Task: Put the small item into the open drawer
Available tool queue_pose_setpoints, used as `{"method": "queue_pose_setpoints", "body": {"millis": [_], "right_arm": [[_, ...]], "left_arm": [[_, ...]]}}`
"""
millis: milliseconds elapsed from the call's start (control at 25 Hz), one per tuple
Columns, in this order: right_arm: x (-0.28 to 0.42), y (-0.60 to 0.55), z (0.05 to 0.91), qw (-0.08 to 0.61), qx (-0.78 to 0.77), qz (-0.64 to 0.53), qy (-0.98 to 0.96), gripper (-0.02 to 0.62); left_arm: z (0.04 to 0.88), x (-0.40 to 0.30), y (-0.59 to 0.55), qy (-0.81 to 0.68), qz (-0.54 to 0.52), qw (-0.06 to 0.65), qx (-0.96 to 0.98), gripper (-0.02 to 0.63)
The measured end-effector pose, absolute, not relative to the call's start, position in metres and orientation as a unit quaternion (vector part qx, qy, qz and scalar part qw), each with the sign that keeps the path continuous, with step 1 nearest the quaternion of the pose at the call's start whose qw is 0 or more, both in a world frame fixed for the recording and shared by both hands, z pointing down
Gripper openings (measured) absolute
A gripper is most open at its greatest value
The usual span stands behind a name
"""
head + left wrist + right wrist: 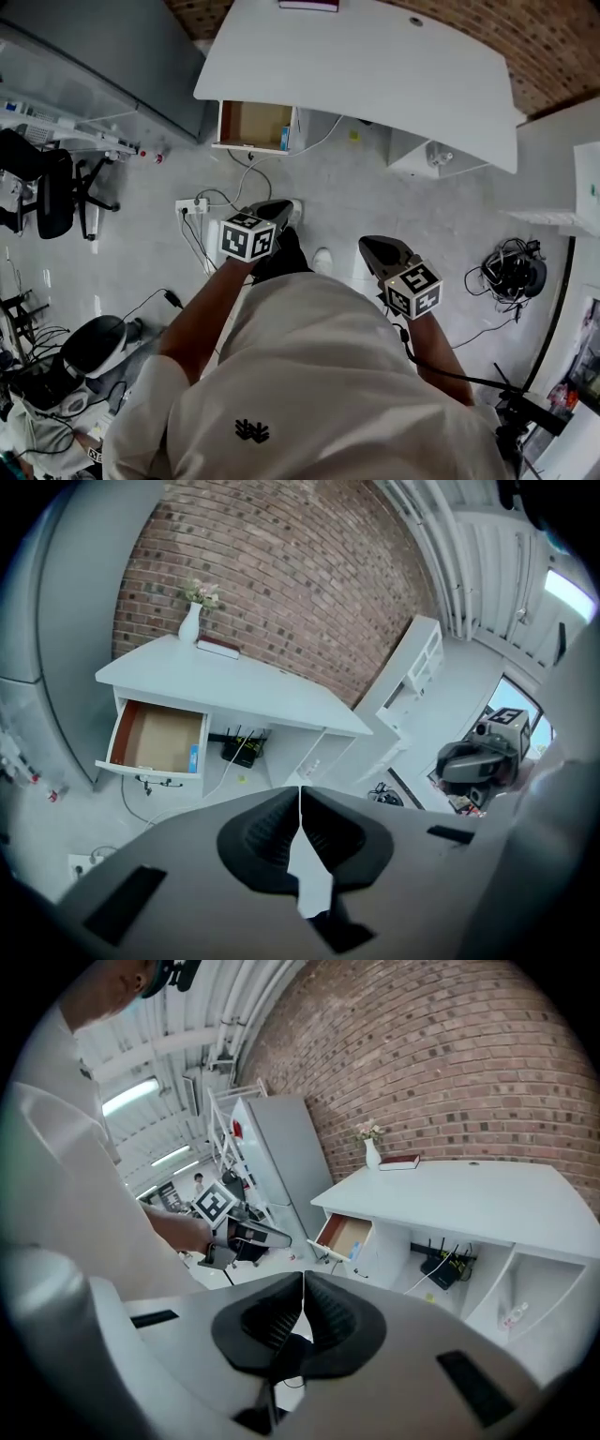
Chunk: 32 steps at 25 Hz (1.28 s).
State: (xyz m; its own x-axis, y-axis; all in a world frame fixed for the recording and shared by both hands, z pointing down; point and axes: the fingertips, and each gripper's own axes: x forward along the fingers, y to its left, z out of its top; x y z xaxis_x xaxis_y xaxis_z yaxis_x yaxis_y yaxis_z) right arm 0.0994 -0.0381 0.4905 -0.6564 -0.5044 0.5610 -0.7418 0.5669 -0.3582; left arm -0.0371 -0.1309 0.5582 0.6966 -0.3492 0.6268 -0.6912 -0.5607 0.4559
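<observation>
One small blue item [284,138] lies inside open drawer [248,124], against its right wall, under counter [375,66], upper left of head view. Left hand-held gripper [279,205] and right hand-held gripper [371,246] pinched shut, empty, lower in frame, well apart from drawer; left nearer.

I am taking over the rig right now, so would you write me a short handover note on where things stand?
Left gripper: shut, nothing visible between its jaws, held in the air facing the desk.
Right gripper: shut, also empty, held up beside it.
Drawer: open at the left end of the white desk. A small blue thing lies at its right side.
Done: the drawer stands open. I cannot tell whether the blue thing is the task's item.
Left: neither gripper carries an item. If the blue thing is not it, find the item and put it in the drawer.
</observation>
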Motion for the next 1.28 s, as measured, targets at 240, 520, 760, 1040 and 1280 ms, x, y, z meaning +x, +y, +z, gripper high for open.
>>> {"method": "queue_pose_setpoints", "body": {"millis": [240,520,760,1040,1280], "right_arm": [[0.093,-0.003,0.481,0.200,0.336,0.280,-0.877,0.031],[0.088,0.015,0.466,0.195,0.321,0.260,-0.890,0.031],[0.085,0.031,0.456,0.196,0.316,0.242,-0.896,0.031],[0.090,0.037,0.448,0.196,0.326,0.231,-0.896,0.031],[0.093,0.038,0.447,0.200,0.325,0.227,-0.896,0.031]], "left_arm": [[0.521,-0.028,-0.059,-0.279,0.240,0.336,0.867,0.028],[0.486,-0.018,-0.024,-0.267,0.219,0.320,0.882,0.025],[0.473,-0.016,-0.009,-0.273,0.213,0.304,0.888,0.025],[0.465,-0.014,-0.008,-0.281,0.198,0.303,0.889,0.025],[0.461,-0.009,-0.007,-0.277,0.190,0.304,0.891,0.025]]}}
